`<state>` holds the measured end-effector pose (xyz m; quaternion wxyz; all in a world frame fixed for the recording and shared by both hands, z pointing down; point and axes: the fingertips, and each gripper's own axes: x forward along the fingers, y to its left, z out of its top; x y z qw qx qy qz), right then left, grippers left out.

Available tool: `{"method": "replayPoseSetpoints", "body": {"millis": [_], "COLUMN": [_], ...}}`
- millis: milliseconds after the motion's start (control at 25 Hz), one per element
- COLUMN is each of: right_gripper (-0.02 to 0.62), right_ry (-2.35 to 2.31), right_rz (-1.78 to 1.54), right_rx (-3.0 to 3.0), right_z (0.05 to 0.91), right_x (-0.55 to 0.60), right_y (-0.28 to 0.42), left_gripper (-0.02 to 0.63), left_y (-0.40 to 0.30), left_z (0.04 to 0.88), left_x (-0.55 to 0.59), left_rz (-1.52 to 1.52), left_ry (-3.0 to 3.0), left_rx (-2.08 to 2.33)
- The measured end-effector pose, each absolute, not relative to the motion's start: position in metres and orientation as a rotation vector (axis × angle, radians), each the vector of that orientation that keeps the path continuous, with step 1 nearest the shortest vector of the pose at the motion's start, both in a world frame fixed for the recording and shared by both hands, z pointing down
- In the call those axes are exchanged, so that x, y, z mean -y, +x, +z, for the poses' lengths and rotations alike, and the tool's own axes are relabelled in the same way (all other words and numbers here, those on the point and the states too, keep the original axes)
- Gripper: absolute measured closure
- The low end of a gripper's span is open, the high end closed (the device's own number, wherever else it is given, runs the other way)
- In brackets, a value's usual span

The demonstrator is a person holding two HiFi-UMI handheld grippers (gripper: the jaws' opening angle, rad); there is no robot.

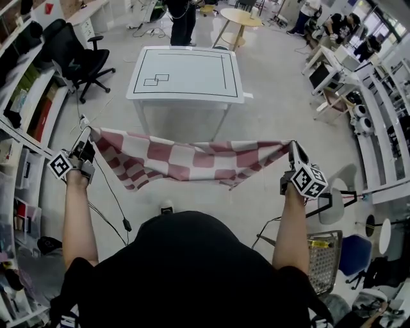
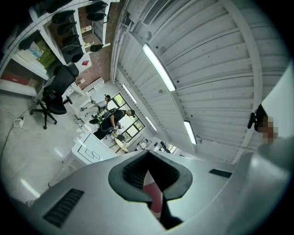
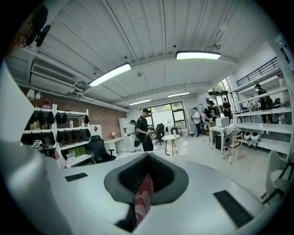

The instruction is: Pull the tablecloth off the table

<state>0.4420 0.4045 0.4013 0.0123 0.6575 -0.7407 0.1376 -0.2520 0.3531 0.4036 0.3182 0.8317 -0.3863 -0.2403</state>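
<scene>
A red and white checked tablecloth (image 1: 186, 161) hangs in the air, stretched between my two grippers and sagging in the middle. My left gripper (image 1: 86, 138) is shut on its left corner, and red cloth (image 2: 154, 195) shows pinched between the jaws. On the right corner my right gripper (image 1: 293, 148) is shut too, with a strip of cloth (image 3: 143, 198) between its dark pads. The white table (image 1: 187, 74) stands bare beyond the cloth, with black lines drawn on its top. Both grippers point upward, well in front of the table's near edge.
A black office chair (image 1: 80, 59) stands to the left of the table, and shelves (image 1: 25, 102) line the left wall. A round wooden table (image 1: 240, 18) and a person (image 1: 182, 19) stand behind. Desks (image 1: 346, 70) run along the right. A mesh cart (image 1: 325, 256) is at my right.
</scene>
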Motion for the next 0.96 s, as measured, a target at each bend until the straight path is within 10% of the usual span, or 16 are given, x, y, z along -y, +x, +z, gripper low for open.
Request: {"method": "replayPoseSetpoints", "body": {"millis": [960], "right_gripper": [0.568], "right_ry": [2.026], "right_rz": [0.433], "right_rx": [2.305], "right_z": [0.408], "right_x": [-0.378], "right_y": [0.457], "left_gripper": [0.584], "left_y": [-0.235], "left_z": [0.4], "left_x": [-0.324], "left_rz": [-0.673], "left_ry": [2.17], "left_rx": [1.043]}}
